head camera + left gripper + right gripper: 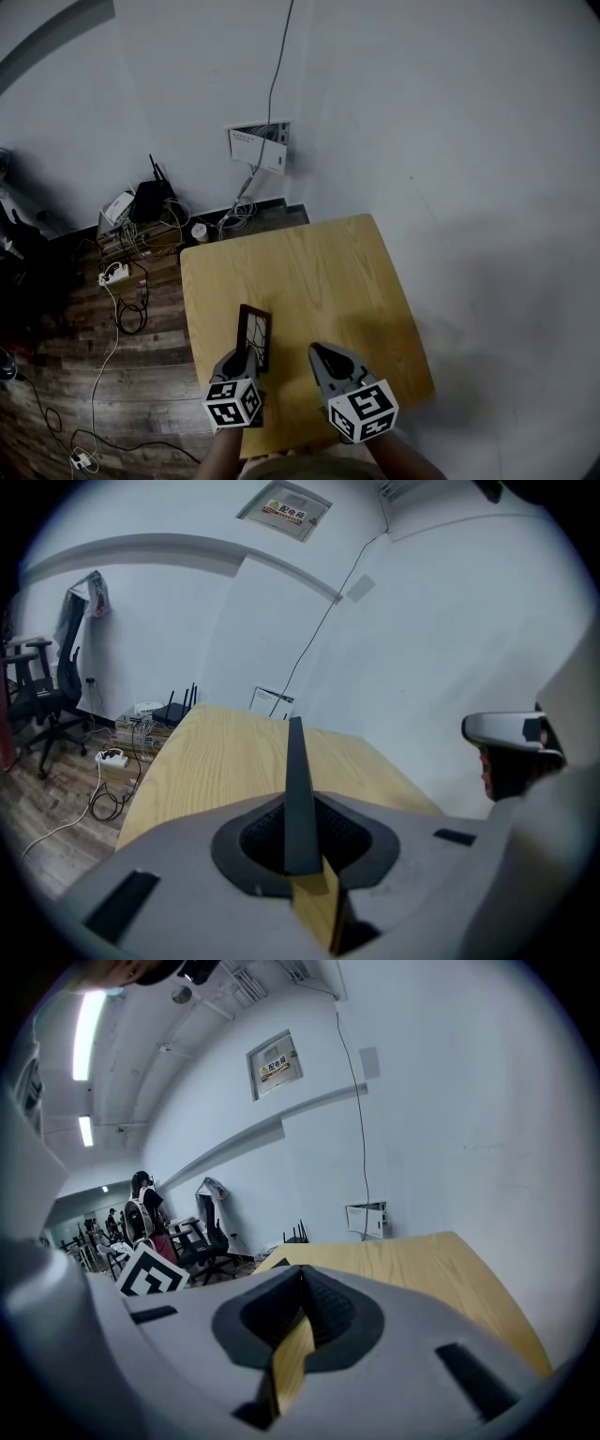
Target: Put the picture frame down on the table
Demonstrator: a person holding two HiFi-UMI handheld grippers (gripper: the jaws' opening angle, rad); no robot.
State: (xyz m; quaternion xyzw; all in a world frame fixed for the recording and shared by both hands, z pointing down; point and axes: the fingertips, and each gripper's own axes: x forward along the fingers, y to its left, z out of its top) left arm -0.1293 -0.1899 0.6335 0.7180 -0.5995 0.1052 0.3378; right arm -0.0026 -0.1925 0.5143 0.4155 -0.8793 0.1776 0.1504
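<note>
Gripping the picture frame [254,336] by its near edge in the clamped left gripper [244,356], upright just ahead over the table [319,267], likely for laying flat; holding the right gripper [319,352] clenched, empty, alongside.

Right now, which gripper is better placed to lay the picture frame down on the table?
Left. The left gripper clamps the picture frame over the table; the right gripper is shut and empty.
</note>
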